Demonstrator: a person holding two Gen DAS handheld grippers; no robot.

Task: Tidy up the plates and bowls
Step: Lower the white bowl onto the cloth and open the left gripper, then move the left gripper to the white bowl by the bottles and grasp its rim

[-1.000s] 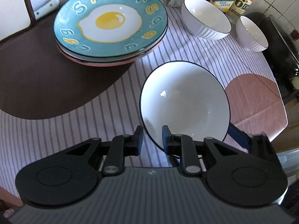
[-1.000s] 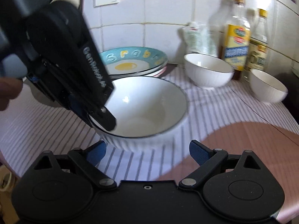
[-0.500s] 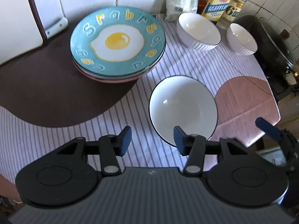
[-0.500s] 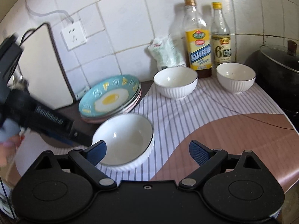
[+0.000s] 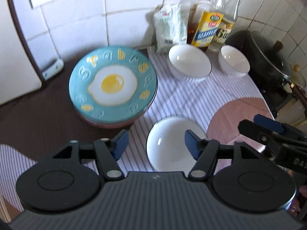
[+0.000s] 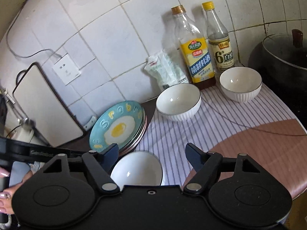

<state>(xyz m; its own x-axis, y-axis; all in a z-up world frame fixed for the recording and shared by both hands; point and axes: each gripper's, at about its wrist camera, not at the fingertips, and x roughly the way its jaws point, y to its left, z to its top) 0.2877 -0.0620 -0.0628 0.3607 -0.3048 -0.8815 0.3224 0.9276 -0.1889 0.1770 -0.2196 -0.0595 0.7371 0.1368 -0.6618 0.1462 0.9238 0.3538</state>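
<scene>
Striped cloth lies under everything; above it the left gripper (image 5: pixel 154 144) is held wide apart, lifted clear of the near bowl (image 5: pixel 170 143) it gripped a second ago (released upright on the cloth); the right gripper (image 6: pixel 150 153) gapes empty; two bowls (image 6: pixel 178 101) remain beyond, unstacked.

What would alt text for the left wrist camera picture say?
An open two-finger gripper hovers over a white bowl on a striped tablecloth. Behind it are a stack of plates topped by a fried-egg design, two more white bowls, bottles and a dark pot.
</scene>
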